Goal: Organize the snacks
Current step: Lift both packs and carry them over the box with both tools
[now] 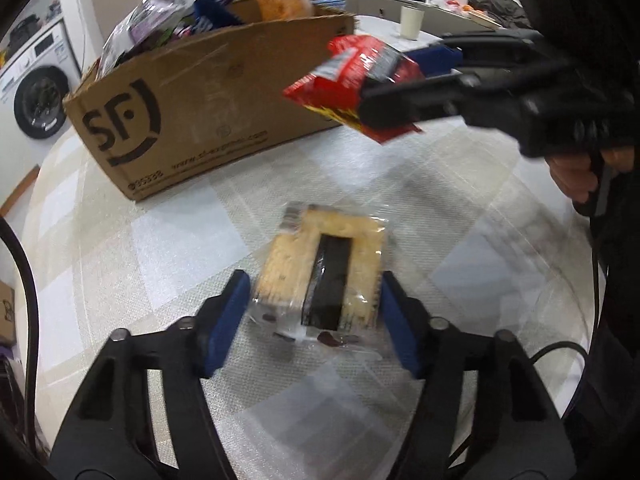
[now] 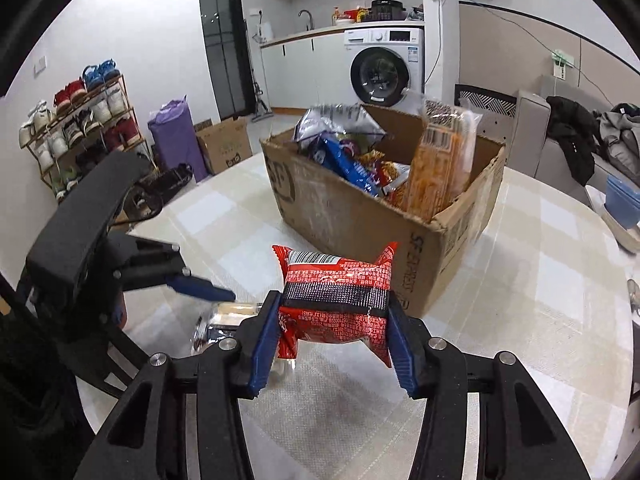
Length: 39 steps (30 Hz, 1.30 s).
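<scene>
L tongs [image 1: 314,300]: I'm closing round clear-wrapped cracker pack [image 1: 320,276] on table [image 1: 120,240], pads touching its sides
R tongs [image 2: 334,330]: I'm gripping red snack pkt [image 2: 336,300], raised nr box [image 2: 360,216]

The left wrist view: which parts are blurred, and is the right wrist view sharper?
Left wrist view: the red snack packet and the right claw holding it are smeared by motion; the clear-wrapped cracker pack is slightly soft. Right wrist view: the packet and cardboard box are sharp; both views bend at the edges.
</scene>
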Motion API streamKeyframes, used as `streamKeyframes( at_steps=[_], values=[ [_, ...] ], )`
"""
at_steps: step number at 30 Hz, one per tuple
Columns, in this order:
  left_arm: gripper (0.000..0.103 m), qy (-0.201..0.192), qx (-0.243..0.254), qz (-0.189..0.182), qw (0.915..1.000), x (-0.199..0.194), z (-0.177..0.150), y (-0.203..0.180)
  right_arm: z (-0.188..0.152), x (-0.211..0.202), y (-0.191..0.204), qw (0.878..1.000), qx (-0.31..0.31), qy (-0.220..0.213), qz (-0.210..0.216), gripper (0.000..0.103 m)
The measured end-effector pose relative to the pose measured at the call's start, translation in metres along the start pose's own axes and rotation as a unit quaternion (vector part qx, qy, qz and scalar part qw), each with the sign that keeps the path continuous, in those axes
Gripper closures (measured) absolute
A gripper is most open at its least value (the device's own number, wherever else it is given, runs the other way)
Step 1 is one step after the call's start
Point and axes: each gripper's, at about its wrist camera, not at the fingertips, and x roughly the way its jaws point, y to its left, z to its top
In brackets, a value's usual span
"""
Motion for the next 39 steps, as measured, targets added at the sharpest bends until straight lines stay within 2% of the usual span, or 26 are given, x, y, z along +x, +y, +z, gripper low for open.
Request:
streamKeyframes(
  at_steps=[7, 13, 18, 26, 30, 34, 39],
  values=[
    [0.046, -0.012, -0.02, 0.01, 0.9997, -0.007, 0.003, 0.004, 0.004, -0.009, -0.002, 1.0, 0.006, -0.019, 0.001, 0.053],
    [0.046, -0.059, -0.051, 0.008, 0.997, -0.036, 0.006, 0.017, 0.01, -0.025, -0.005, 0.999, 0.011, -0.052, 0.005, 0.053],
    [0.046, -0.11, -0.07, 0.021, 0.9913, -0.064, 0.011, 0.025, 0.016, -0.037, -0.004, 0.996, 0.015, -0.082, 0.004, 0.053],
    [0.046, -0.163, -0.122, 0.046, 0.9779, -0.111, 0.016, 0.045, 0.022, -0.049, -0.004, 0.992, 0.039, -0.118, -0.012, 0.053],
    [0.046, -0.175, -0.137, 0.071, 0.9725, -0.122, 0.021, 0.057, 0.024, -0.048, -0.009, 0.99, 0.055, -0.124, -0.026, 0.053],
    [0.046, -0.179, -0.161, 0.075, 0.9677, -0.128, 0.027, 0.076, 0.025, -0.047, -0.015, 0.988, 0.075, -0.131, -0.038, 0.053],
    [0.046, -0.179, -0.155, 0.084, 0.968, -0.123, 0.042, 0.087, 0.031, -0.042, -0.026, 0.985, 0.09, -0.131, -0.061, 0.053]
  ],
)
